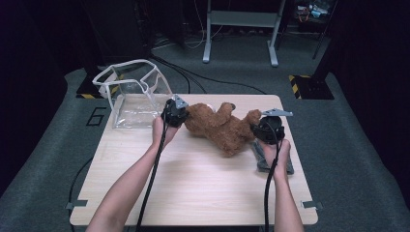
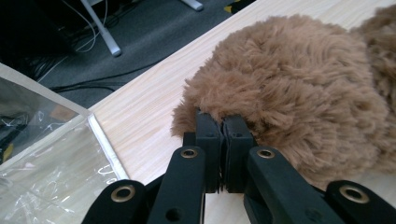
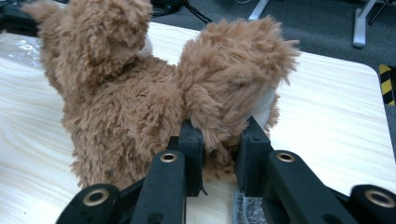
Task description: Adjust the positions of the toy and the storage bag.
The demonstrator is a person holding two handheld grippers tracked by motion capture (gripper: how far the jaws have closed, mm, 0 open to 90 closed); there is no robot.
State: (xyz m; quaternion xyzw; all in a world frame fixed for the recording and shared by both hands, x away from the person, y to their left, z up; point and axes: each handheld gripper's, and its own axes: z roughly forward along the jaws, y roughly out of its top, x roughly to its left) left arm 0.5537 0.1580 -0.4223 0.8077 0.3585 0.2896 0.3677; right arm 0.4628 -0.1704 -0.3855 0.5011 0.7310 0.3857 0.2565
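**Teddy bear pinched at both ends beside clear bag**

At the far left of the table (image 1: 193,193), a clear plastic bag (image 1: 133,92) is stood with its mouth gaping, likely placed ready to take the toy. Just right of it, the left gripper (image 2: 223,125) is clamped tight on a tuft of fur at one end of the brown teddy bear (image 1: 220,126). The bear is stretched across the table's far half, probably gripped at both ends so it can be carried level. At its other end, a plush limb is squeezed between the jaws of the right gripper (image 3: 219,135). A grey cloth (image 1: 261,159) is seen under the right hand. Light wood tabletop; grey carpet, cables and metal stand legs (image 1: 241,34) beyond, room dark.
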